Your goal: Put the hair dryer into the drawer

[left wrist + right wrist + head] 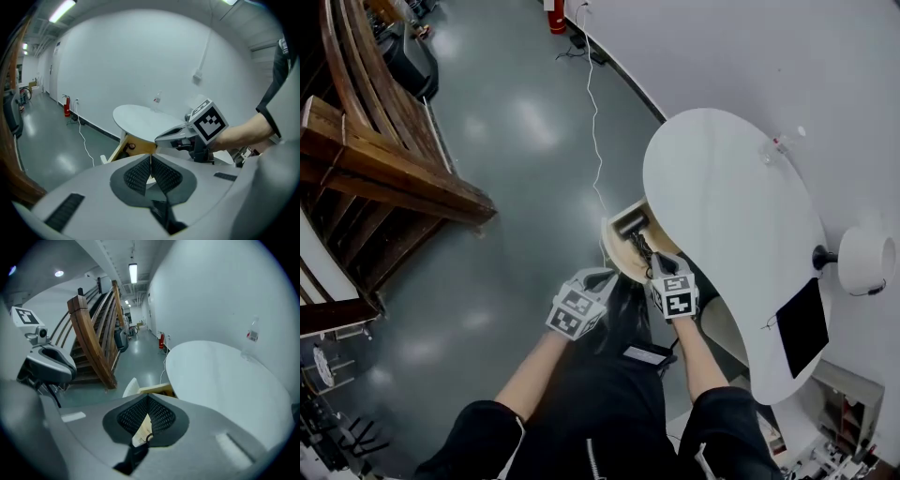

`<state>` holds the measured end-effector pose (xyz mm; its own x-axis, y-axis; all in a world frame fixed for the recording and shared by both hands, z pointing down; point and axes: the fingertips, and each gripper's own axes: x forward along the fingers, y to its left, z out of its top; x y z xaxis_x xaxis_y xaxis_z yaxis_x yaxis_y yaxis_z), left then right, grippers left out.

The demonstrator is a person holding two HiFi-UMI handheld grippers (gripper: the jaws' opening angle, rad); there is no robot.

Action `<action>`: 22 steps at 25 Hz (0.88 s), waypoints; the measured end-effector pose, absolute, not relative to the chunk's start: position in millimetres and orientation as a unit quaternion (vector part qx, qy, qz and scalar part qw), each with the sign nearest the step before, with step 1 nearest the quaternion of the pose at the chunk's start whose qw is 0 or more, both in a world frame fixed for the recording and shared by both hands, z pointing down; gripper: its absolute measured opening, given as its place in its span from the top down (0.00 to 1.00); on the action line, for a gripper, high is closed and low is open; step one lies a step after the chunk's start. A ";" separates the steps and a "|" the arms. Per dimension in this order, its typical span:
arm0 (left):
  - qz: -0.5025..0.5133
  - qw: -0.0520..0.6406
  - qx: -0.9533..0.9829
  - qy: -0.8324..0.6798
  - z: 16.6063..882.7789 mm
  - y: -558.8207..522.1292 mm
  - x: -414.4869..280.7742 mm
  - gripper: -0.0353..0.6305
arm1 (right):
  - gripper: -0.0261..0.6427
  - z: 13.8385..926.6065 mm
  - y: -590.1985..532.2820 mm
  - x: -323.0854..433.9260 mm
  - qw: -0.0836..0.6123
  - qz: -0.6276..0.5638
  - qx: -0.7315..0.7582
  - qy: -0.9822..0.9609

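Jaws of the left gripper (150,163) and the right gripper (148,405) were both closed together, with nothing clamped between them. We found the hair dryer (631,225) lying inside the open drawer (613,251) under the white table (722,197), ahead of and below both sets of jaws. Its long axis appeared to run along the drawer toward us, cord end nearest. We judged the right gripper nearer to it, and the drawer not yet pushed shut.
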<state>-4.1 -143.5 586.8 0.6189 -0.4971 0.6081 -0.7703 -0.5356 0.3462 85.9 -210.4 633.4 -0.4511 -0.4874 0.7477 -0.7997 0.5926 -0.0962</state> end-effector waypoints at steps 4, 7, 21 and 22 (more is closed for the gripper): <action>0.208 0.277 0.861 -0.373 561.3 -145.3 -5.0 0.93 | 0.95 581.3 -211.7 85.1 0.293 0.202 0.414 -0.838; 0.203 0.262 0.869 -0.367 547.7 -143.7 -2.0 0.93 | 0.95 550.2 -204.5 85.3 0.265 0.189 0.419 -0.848; 0.197 0.241 0.885 -0.347 530.0 -126.6 14.0 0.93 | 0.95 519.5 -172.7 119.6 0.254 0.180 0.455 -0.834; 0.196 0.241 0.885 -0.348 529.7 -127.0 13.6 0.93 | 0.95 518.9 -171.9 121.0 0.251 0.182 0.457 -0.834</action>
<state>13.6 -127.0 529.7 0.6813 -0.5204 0.5148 -0.7095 -0.6426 0.2892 121.0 -171.9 518.9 -0.4566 -0.6703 0.5850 -0.8528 0.5171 -0.0732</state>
